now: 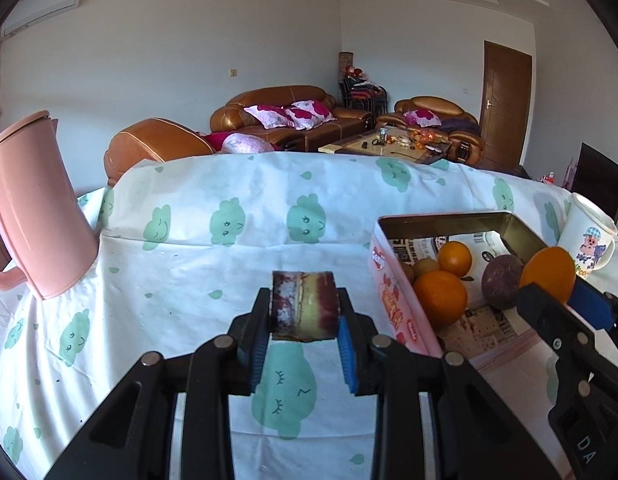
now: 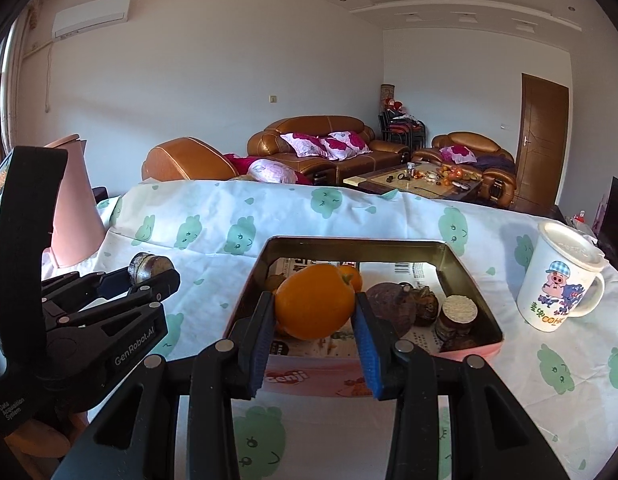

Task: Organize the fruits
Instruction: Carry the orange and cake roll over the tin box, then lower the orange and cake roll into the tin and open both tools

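Risk: right gripper (image 2: 315, 320), clamped on the round orange fruit (image 2: 315, 306) above the pink-sided metal tin (image 2: 473, 280) (already crowded), drops it onto neighbours and it rolls; left gripper (image 1: 303, 320) pinches a purple-yellow cylindrical fruit chunk (image 1: 303, 306) over the cloud-print tablecloth (image 1: 189, 272).

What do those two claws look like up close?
Both claws, left and right, are black plastic frames with triangular cut-outs and round silver studs. Their fingers carry ribbed blue pads. The left one's side reads "GenRobot.AI" in white, with a "Data Acquisition System" label. No cables or sleeves show.
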{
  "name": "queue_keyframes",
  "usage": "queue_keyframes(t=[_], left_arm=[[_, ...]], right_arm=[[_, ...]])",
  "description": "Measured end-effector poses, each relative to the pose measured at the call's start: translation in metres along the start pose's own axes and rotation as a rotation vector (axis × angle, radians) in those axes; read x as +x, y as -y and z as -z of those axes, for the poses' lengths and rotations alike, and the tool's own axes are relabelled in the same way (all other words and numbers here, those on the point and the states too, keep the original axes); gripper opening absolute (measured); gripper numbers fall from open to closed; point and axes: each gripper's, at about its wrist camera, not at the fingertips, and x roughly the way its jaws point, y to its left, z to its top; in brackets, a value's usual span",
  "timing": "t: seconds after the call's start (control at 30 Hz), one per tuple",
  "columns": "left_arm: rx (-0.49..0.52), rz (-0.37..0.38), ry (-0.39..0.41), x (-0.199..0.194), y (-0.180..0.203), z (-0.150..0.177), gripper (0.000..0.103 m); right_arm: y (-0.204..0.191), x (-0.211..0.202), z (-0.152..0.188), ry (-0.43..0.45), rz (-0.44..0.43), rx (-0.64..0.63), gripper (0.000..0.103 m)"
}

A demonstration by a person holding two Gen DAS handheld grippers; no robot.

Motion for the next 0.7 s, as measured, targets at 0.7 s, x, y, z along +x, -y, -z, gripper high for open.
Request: queue_keyframes(t=[0.7], left_arm=[[0.115,0.083,0.084,-0.017,0.08,-0.012,0.032]], right_arm=[[0.08,-0.01,-0.003,0.025,0.127,0.075,0.041]])
